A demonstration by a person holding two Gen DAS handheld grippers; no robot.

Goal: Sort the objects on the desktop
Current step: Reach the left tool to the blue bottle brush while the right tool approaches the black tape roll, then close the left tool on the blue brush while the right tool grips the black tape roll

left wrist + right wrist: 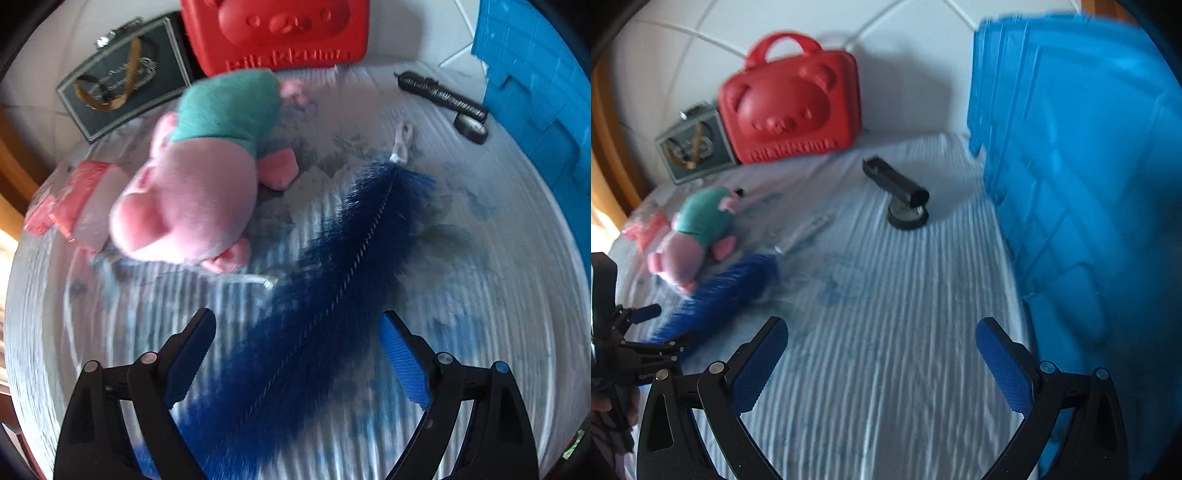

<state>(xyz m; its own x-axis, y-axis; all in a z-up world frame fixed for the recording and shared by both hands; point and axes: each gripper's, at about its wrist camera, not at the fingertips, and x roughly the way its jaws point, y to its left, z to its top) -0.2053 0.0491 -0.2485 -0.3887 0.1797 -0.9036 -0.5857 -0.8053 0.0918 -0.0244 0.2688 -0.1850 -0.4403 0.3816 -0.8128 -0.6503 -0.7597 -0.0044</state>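
Note:
A fluffy dark blue brush with a twisted wire spine lies slantwise on the striped cloth. My left gripper hangs open right over its lower half, one finger on each side, pads clear of it. A pink plush pig in a teal shirt lies just left of the brush. The right wrist view shows the same brush and pig at left, with the left gripper above the brush. My right gripper stands open over bare cloth. A black device on a round base lies farther back.
A big blue plastic crate walls off the right side. A red bear-faced case and a dark framed box stand at the back wall. Pink packets lie at the left edge. A white clip lies at the brush's tip.

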